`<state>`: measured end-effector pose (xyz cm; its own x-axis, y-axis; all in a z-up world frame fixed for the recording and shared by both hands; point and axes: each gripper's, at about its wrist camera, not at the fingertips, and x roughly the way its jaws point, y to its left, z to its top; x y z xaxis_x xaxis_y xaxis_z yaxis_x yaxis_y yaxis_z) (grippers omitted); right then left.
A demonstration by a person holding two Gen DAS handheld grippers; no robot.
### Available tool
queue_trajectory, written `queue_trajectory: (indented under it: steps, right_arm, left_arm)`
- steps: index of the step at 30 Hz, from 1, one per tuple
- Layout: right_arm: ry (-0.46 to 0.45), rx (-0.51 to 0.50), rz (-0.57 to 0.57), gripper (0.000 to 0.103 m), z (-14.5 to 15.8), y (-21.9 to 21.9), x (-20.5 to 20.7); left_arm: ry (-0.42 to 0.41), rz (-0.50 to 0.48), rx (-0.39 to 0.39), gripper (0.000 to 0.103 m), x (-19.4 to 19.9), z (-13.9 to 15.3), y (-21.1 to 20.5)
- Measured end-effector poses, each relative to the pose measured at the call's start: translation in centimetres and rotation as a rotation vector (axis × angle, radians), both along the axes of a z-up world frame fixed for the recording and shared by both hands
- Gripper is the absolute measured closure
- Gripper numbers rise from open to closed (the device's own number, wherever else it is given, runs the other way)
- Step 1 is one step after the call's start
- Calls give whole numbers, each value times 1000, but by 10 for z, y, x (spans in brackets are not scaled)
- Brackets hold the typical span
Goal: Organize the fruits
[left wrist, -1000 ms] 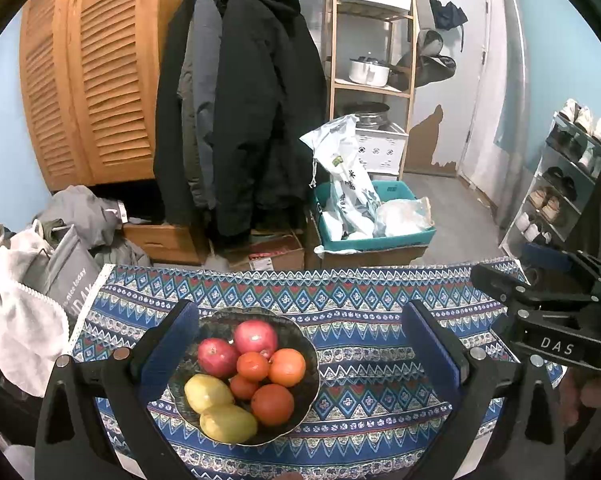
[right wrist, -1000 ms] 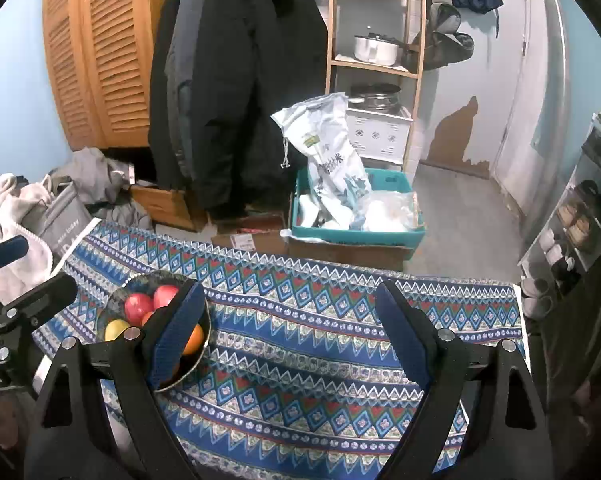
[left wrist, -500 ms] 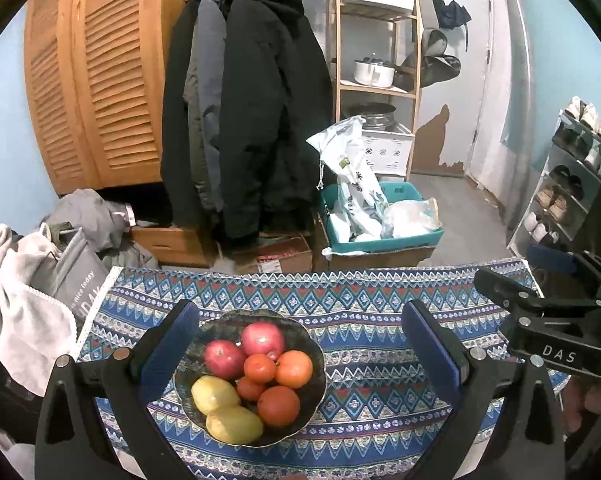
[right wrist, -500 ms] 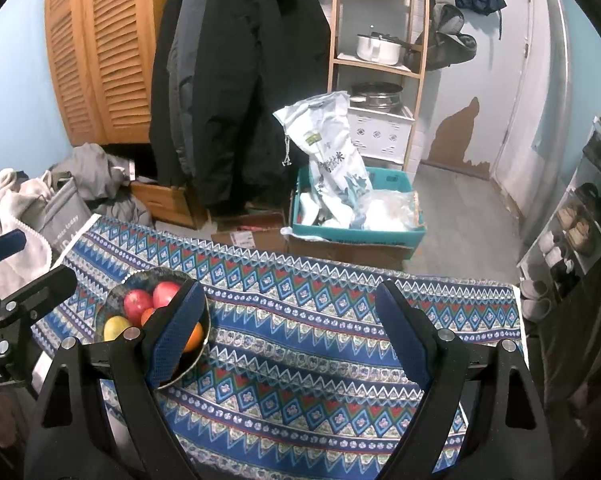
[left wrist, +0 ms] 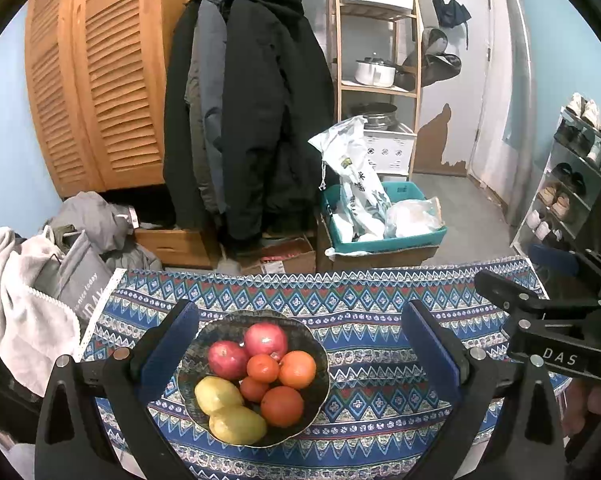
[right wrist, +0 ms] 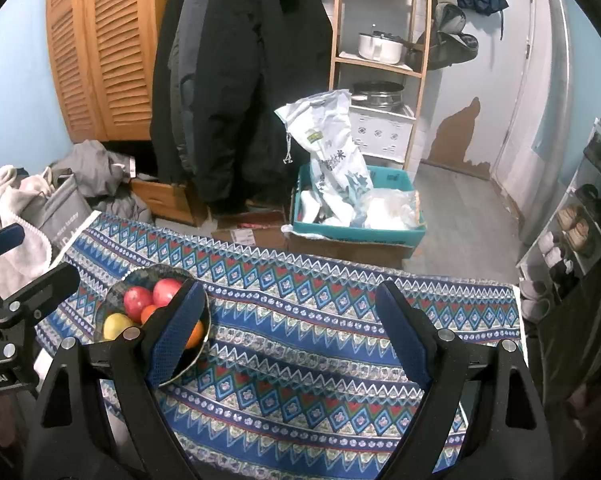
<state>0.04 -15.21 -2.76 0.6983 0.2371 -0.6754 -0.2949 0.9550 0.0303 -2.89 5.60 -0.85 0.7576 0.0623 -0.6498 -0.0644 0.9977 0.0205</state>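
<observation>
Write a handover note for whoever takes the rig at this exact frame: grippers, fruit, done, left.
Left gripper: open, empty, above the fruit bowl.
Right gripper: open, empty, over bare tablecloth to the bowl's right.
Fruit: two red apples, four oranges and two lemons, all in the bowl.
Done: nothing visibly sorted.
Left: probably lift the fruit out and group it.

Left gripper point(left wrist: 300, 344): black frame, blue textured pads, silver screws.
Right gripper point(right wrist: 292, 328): same black arms, blue pads; white "DAS" lettering on its side.
</observation>
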Motion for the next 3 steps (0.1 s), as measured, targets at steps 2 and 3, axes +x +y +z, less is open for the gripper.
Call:
queue_trajectory:
  steps: [2,3]
  right_arm:
    - [1,0,-1,17,0,0,0]
    - [1,0,-1,17,0,0,0]
  left_arm:
    - [5,-2,-5,1,1,0,2]
    - [7,1,-7,1,1,0,2]
